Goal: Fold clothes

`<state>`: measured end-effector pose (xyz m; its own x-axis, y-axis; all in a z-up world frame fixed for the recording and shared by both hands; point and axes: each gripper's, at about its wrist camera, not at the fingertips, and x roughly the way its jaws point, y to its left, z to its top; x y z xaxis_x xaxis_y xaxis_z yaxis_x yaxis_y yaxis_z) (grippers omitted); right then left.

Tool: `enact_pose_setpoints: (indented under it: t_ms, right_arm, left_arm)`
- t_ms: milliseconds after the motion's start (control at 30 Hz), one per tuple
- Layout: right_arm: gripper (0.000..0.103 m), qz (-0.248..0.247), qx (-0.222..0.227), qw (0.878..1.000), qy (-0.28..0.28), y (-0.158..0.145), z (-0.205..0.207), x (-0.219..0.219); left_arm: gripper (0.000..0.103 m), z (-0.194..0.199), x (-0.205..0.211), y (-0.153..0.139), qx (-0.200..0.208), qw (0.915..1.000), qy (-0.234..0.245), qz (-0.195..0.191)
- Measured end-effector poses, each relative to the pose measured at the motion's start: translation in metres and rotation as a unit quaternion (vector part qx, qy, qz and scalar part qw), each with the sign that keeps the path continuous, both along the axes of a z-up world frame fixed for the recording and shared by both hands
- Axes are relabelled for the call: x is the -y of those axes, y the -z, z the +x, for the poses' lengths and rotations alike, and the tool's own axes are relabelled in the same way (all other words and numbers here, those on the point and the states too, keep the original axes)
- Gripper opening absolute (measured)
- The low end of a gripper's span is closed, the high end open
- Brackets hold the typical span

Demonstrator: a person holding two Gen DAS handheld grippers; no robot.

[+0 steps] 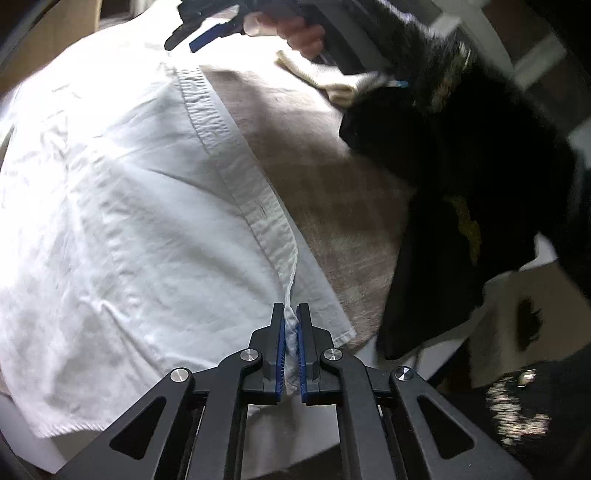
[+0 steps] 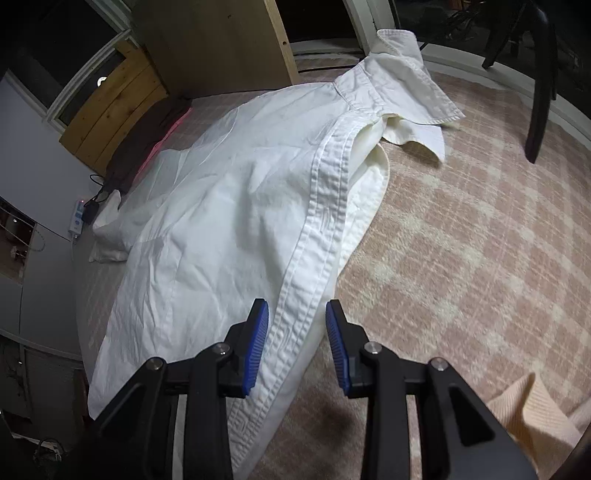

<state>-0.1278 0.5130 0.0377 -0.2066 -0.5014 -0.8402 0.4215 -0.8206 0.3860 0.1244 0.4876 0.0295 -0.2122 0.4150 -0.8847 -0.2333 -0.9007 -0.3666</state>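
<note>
The left tool [image 1: 291, 314] is pressed together on a pinch of the white shirt [image 1: 122, 206], gripping the cloth at the lower end of its button strip [image 1: 236, 173], right between the blue pads [image 1: 281, 343]. From there the shirt spreads up and to the left of this tool over a pink checked rug [image 1: 317, 177]. A dark garment [image 1: 461, 177] hangs to its right. Far ahead, a hand [image 1: 295, 31] holds the other tool.

The right tool [image 2: 297, 314] stands spread, its pads either side of the shirt's button strip [image 2: 325, 206] without pressing it. The shirt [image 2: 221, 206] stretches ahead of this tool, collar [image 2: 399, 85] at the far end. A cream cloth [image 2: 528, 410] lies to its lower right on the rug [image 2: 480, 240].
</note>
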Motion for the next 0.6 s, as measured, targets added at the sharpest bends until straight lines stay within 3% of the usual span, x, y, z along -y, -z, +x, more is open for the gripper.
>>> enact_pose_setpoints:
  t_ms: [100, 167, 200, 233, 333, 500, 600]
  right_arm:
    - [0.032, 0.0, 0.004, 1.0, -0.006, 0.004, -0.005, 0.003]
    - [0.033, -0.001, 0.008, 1.0, -0.007, 0.007, -0.008, 0.004]
    - [0.033, -0.001, 0.008, 1.0, -0.007, 0.007, -0.009, 0.005]
    - [0.034, -0.001, 0.009, 1.0, -0.007, 0.007, -0.01, 0.005]
    - [0.036, 0.001, 0.008, 1.0, -0.01, 0.007, -0.011, 0.008]
    - [0.037, 0.003, 0.002, 1.0, -0.022, 0.007, -0.011, 0.009]
    - [0.037, 0.006, -0.001, 1.0, -0.026, 0.006, -0.012, 0.007]
  left_arm:
    - [0.009, -0.005, 0.002, -0.001, -0.008, 0.9999, -0.009, 0.007]
    - [0.027, -0.007, -0.008, -0.001, -0.021, 0.9997, 0.001, -0.009]
    - [0.042, -0.009, -0.018, 0.0, -0.028, 0.9992, 0.014, -0.023]
    - [0.047, -0.011, -0.029, 0.0, -0.035, 0.9983, 0.026, -0.037]
    - [0.047, -0.01, -0.06, 0.01, -0.042, 0.9941, 0.063, -0.077]
    - [0.042, -0.017, -0.07, 0.027, -0.056, 0.9918, 0.069, -0.091]
    - [0.007, -0.027, -0.062, 0.032, -0.063, 0.9908, 0.067, -0.099]
